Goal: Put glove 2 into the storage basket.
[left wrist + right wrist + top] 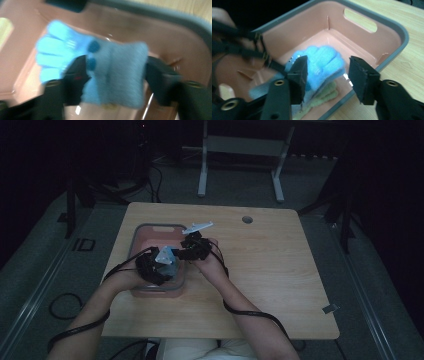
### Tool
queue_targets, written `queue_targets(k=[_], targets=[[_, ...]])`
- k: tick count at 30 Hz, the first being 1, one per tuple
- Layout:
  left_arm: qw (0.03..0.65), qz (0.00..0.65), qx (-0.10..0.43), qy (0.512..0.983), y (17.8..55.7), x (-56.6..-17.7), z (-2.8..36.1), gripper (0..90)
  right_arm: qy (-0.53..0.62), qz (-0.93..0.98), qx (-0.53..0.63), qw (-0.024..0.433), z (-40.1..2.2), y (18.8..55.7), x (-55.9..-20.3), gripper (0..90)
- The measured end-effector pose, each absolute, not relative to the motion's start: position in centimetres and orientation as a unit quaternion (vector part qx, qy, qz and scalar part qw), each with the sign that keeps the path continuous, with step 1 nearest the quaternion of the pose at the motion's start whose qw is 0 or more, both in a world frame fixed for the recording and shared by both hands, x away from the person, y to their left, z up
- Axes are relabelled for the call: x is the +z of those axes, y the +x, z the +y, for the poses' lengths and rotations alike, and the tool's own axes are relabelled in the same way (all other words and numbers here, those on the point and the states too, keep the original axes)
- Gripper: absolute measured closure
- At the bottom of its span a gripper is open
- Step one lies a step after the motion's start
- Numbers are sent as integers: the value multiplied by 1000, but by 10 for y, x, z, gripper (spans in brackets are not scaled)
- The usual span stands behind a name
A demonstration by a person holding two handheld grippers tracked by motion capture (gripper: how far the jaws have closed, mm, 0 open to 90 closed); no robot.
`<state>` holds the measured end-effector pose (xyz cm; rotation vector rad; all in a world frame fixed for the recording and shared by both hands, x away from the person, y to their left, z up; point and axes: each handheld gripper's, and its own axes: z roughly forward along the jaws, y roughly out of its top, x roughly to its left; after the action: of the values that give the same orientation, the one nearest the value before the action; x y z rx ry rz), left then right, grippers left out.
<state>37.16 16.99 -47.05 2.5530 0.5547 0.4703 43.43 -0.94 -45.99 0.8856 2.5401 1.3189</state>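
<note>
1. the blue toe sock [322,66] lies inside the pink bin [141,232], which sits on the left part of the wooden table [270,270], near the person's edge. in the right gripper view it rests on top of a pale green sock [322,96] of the same kind.
2. the left gripper [155,265] hangs over the near half of the bin. in the left gripper view its jaws stand apart on either side of the sock's grey-blue cuff [120,75]; the picture is blurred, but the pads do not seem to press, so i judge the sock let go.
3. the right gripper [328,75] is spread too, nothing between its jaws, poised just above the sock's toes.
4. judged from this, the dropping-in looks done; what is left is lifting both hands clear, and fetching more socks if there are any.
5. around: a round hole [247,219] in the far tabletop and a grey stand [240,150] on the floor beyond. the bin's walls and the closeness of the two grippers are the only hindrance.
</note>
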Motion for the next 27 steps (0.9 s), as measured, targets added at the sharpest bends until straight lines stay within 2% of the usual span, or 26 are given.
queue_targets(k=[3,6,8,12,18,27], targets=[[262,221,177,923,370,-459,170,180,290,844,447,67,-16,431,-456,413],[281,225,176,916,367,-450,169,131,283,845,450,61,-21,428,-453,336],[293,226,174,913,364,-445,166,95,272,844,461,47,-26,424,-451,247],[302,229,169,910,358,-440,160,25,256,847,465,41,-34,418,-448,187],[344,227,148,899,347,-437,148,24,247,852,459,51,-51,411,-449,160],[354,212,143,900,337,-440,124,24,246,856,449,67,-81,406,-456,141]])
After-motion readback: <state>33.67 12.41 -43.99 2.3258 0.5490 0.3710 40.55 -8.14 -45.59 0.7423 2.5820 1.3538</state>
